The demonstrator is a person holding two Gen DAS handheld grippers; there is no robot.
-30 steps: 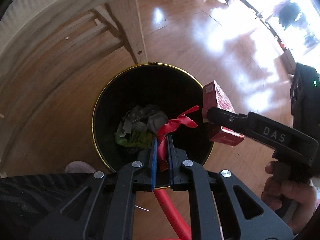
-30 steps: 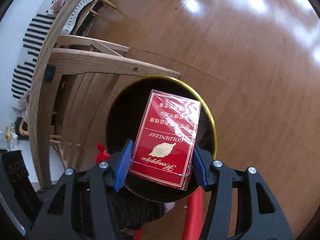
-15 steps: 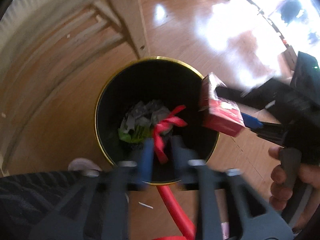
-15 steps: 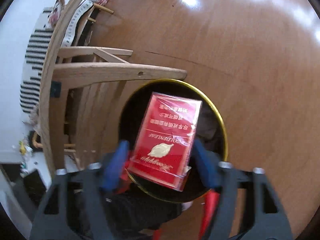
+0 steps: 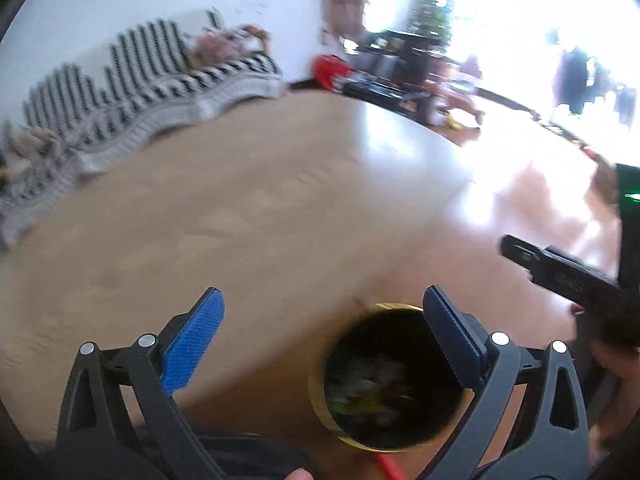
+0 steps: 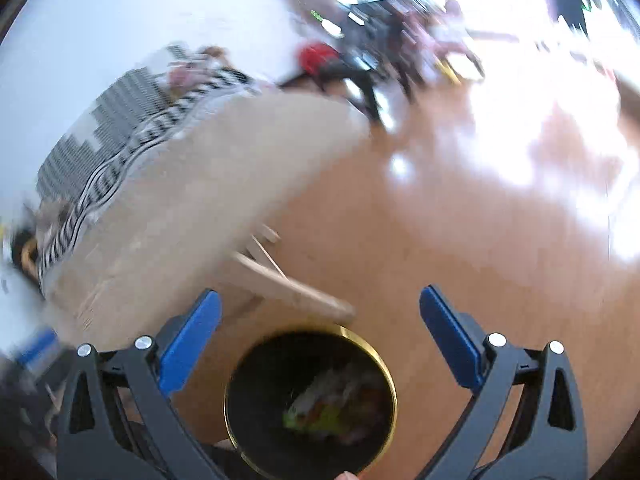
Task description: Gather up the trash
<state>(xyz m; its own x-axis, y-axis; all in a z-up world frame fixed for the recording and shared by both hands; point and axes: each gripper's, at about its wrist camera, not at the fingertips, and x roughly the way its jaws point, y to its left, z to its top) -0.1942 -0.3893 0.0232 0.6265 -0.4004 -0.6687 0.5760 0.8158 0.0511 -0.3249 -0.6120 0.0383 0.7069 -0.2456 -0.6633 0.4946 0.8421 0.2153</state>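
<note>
The left claw (image 5: 324,320) is seen with its jaws still spreading apart, the blue pads (image 5: 192,344) far from each other and nothing gripped between them. The right claw (image 6: 320,320) is likewise released, its jaws wide and empty; in the left wrist view one of its black fingers (image 5: 560,272) is seen at the right edge, also bare.

Below and between the jaws of both claws a black bin (image 6: 310,404) with a gold rim is seen on the wooden floor (image 6: 460,240). The collected trash (image 6: 328,404) is lying at its bottom as a blurred heap of pale, green and reddish scraps; single pieces cannot be told apart.

Just beside the bin a pale wooden counter (image 5: 240,216) is found, its leg braces (image 6: 280,280) showing near the rim. Beyond it, striped black-and-white cushions (image 5: 120,80) are set against a white wall.
</note>
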